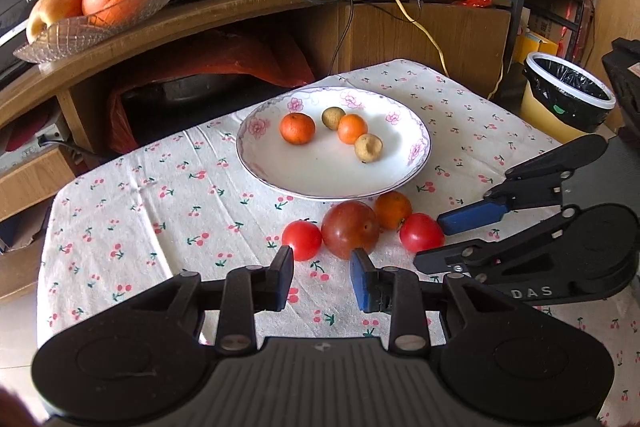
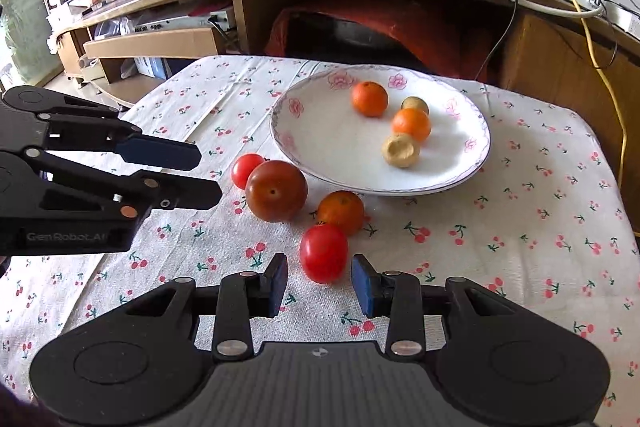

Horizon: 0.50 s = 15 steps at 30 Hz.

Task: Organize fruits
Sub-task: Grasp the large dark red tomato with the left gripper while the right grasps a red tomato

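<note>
Four smooth, round fruits were seen loose on the cloth just in front of a plate: a glossy small red tomato [image 2: 323, 253], a larger dark red-brown tomato [image 2: 276, 190], a dimpled little mandarin [image 2: 341, 211] and a second small red tomato [image 2: 246, 170]. On the shallow white porcelain plate [image 2: 344, 163], rimmed with pink flowers, two mandarins [image 2: 369, 98] and two dull, tan, rough-skinned fruits [image 2: 401, 150] were set — one of them dented.

The table was covered by a wrinkled white tablecloth [image 2: 500, 227] printed with cherries. Behind it a curved wooden shelf [image 1: 208, 15] was strewn with cables and carried a patterned glass dish [image 1: 100, 19] of oranges and an apple; a lined yellow bin [image 1: 568, 95] stood at the side.

The right gripper [image 2: 319, 285] was held with its blue-padded fingers apart, the nearest red tomato just beyond and between their tips, untouched. The left gripper [image 1: 322, 281] was likewise spread — its tips just short of the large tomato and the other red one.
</note>
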Each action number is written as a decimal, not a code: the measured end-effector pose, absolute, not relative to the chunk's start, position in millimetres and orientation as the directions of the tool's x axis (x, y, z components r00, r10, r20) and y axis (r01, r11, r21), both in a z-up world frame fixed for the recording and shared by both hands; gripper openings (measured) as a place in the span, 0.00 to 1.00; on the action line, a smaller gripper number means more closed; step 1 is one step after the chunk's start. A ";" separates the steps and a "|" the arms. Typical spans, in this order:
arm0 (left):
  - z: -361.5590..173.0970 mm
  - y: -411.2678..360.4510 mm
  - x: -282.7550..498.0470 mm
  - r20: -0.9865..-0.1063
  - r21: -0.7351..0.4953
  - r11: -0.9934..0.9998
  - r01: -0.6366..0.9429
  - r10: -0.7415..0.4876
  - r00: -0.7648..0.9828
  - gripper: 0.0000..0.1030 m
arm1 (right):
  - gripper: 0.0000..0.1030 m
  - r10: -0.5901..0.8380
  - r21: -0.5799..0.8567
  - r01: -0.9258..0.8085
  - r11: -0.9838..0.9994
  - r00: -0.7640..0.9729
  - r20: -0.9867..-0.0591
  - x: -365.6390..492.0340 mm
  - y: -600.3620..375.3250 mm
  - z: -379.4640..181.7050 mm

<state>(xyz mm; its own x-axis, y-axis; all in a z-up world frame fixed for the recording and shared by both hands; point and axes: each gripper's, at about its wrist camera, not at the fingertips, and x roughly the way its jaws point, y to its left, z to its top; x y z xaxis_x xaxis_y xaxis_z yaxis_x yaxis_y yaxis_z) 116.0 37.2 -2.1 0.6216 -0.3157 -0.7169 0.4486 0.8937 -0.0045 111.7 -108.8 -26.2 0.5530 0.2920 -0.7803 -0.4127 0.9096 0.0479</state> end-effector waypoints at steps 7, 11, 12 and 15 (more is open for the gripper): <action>-5.8 20.4 121.8 -0.714 0.026 0.869 0.495 -0.330 0.617 0.38 | 0.29 0.303 0.067 -0.414 0.908 0.537 -0.787 117.7 -108.2 -32.6; -8.4 11.0 129.1 -0.715 0.039 0.860 0.509 -0.331 0.615 0.39 | 0.22 0.303 0.074 -0.407 0.910 0.534 -0.789 119.7 -112.5 -32.0; -9.6 9.2 131.0 -0.717 0.042 0.860 0.509 -0.329 0.615 0.40 | 0.22 0.304 0.079 -0.404 0.911 0.531 -0.790 119.0 -114.5 -31.2; -13.8 5.0 135.4 -0.719 0.050 0.856 0.515 -0.327 0.613 0.45 | 0.21 0.302 0.077 -0.403 0.912 0.532 -0.791 115.9 -120.0 -30.2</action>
<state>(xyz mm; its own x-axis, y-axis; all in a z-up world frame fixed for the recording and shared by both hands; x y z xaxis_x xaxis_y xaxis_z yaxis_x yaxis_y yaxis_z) 135.4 5.0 -13.8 0.6135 -0.3270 -0.7189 0.5150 0.8557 0.0502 115.9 -120.0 -30.2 0.5317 0.3023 -0.7912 -0.4034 0.9118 0.0773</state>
